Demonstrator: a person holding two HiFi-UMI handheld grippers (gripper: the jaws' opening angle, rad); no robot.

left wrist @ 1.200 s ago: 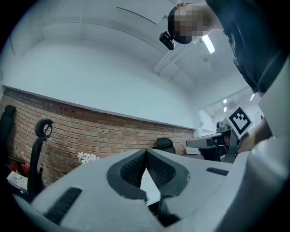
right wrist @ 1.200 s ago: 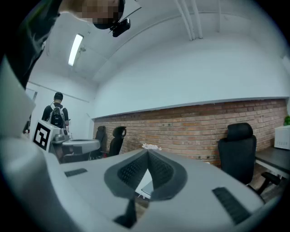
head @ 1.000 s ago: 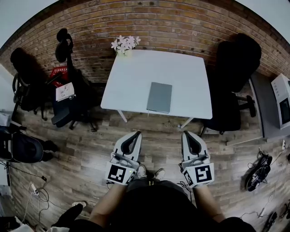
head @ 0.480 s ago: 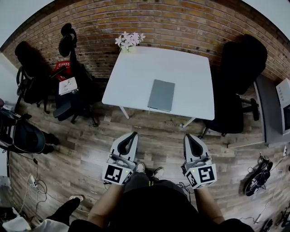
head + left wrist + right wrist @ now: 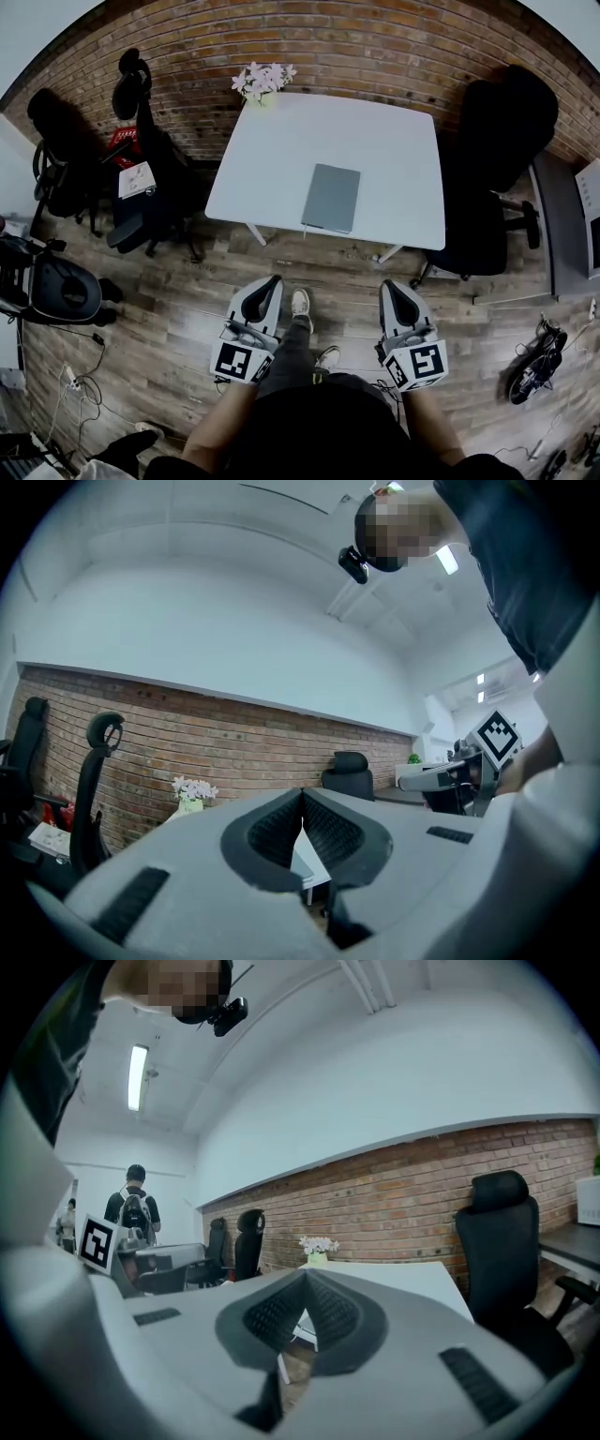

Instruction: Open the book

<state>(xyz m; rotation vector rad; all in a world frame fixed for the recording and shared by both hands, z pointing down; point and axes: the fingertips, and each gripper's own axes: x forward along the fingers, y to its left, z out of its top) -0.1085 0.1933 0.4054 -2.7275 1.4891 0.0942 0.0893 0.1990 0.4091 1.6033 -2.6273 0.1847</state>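
A closed grey book lies flat on the white table, near its front edge and right of centre. My left gripper and my right gripper hang side by side over the wooden floor, well short of the table and apart from the book. Both point towards the table. In the left gripper view the left gripper has its jaws pressed together with nothing between them. The right gripper looks the same in its own view, with the table ahead of it.
A vase of pale flowers stands at the table's far left corner by the brick wall. Black office chairs stand at the right and left of the table. The person's foot is on the floor between the grippers.
One foot has stepped forward between the grippers. Both grippers stay shut and have sunk slightly. The book has not moved.
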